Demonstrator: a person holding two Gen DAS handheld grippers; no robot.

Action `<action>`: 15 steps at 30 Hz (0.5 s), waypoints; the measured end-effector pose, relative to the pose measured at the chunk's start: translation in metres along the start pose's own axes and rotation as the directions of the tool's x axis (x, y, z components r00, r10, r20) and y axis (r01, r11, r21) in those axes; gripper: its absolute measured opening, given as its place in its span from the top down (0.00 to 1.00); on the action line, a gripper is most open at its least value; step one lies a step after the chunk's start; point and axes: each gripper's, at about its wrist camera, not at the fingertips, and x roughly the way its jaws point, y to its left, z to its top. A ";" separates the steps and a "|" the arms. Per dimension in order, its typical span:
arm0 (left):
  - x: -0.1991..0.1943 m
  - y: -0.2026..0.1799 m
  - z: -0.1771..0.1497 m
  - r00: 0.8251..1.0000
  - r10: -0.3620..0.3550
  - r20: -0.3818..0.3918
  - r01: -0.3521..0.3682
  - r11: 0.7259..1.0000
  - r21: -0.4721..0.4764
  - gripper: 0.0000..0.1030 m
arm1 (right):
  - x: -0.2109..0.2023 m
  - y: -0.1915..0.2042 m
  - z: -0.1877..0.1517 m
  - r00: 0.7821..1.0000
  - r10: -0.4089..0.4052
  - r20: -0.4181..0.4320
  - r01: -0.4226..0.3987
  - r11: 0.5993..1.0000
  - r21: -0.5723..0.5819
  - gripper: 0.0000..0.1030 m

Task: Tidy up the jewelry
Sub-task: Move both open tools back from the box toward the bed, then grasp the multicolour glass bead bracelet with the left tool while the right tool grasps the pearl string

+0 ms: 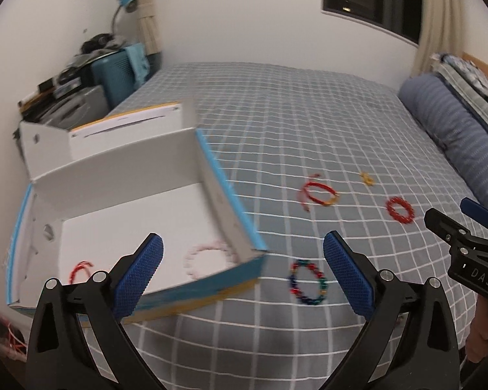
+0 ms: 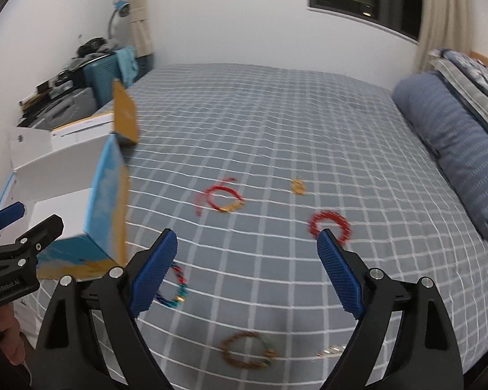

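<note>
An open white box [image 1: 136, 214] with blue outer sides lies on the checked bed; a pink bead bracelet [image 1: 208, 256] and a red cord bracelet [image 1: 81, 269] rest inside it. On the bedcover lie a multicoloured bead bracelet [image 1: 307, 281] [image 2: 175, 287], a red cord bracelet with gold [image 1: 318, 193] [image 2: 223, 198], a red bead bracelet [image 1: 400, 209] [image 2: 330, 224], a small gold piece [image 1: 367, 178] [image 2: 298, 187] and a brown bead bracelet [image 2: 247, 349]. My left gripper [image 1: 244, 273] hangs open over the box's near corner, nothing between its pads. My right gripper [image 2: 244, 266] is open above the bedcover, empty.
A blue striped pillow [image 2: 452, 149] and folded bedding lie along the bed's right side. A cluttered stand with a blue case [image 1: 114, 74] and a desk lamp [image 1: 127, 3] sits beyond the bed's far left corner. The box's flap [image 2: 125, 117] stands upright.
</note>
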 end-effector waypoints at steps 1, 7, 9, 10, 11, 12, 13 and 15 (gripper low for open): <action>0.002 -0.012 -0.001 1.000 -0.004 0.001 0.004 1.000 0.016 0.06 | -0.001 -0.008 -0.003 1.000 -0.011 -0.003 0.011 1.000 0.009 0.18; 0.014 -0.056 -0.010 0.999 -0.031 -0.022 0.032 0.998 0.053 0.06 | 0.001 -0.046 -0.026 0.998 -0.060 -0.028 0.062 0.997 0.046 0.18; 0.019 -0.069 -0.016 0.999 -0.045 -0.028 0.047 0.996 0.071 0.06 | 0.003 -0.057 -0.033 0.997 -0.070 -0.039 0.072 0.996 0.056 0.18; 0.022 -0.074 -0.017 0.998 -0.047 -0.031 0.049 0.996 0.077 0.06 | 0.004 -0.062 -0.038 0.996 -0.076 -0.045 0.079 0.995 0.062 0.18; 0.027 -0.079 -0.020 0.998 -0.048 -0.039 0.051 0.995 0.082 0.06 | 0.006 -0.066 -0.042 0.996 -0.078 -0.050 0.082 0.994 0.068 0.18; 0.031 -0.082 -0.023 0.998 -0.050 -0.049 0.054 0.995 0.082 0.06 | 0.007 -0.070 -0.046 0.995 -0.079 -0.054 0.083 0.994 0.074 0.18; 0.035 -0.084 -0.025 0.997 -0.054 -0.056 0.059 0.995 0.079 0.06 | 0.009 -0.074 -0.052 0.995 -0.082 -0.061 0.086 0.993 0.080 0.18; 0.043 -0.086 -0.031 0.995 -0.067 -0.073 0.072 0.995 0.067 0.06 | 0.016 -0.082 -0.065 0.993 -0.085 -0.080 0.092 0.992 0.087 0.18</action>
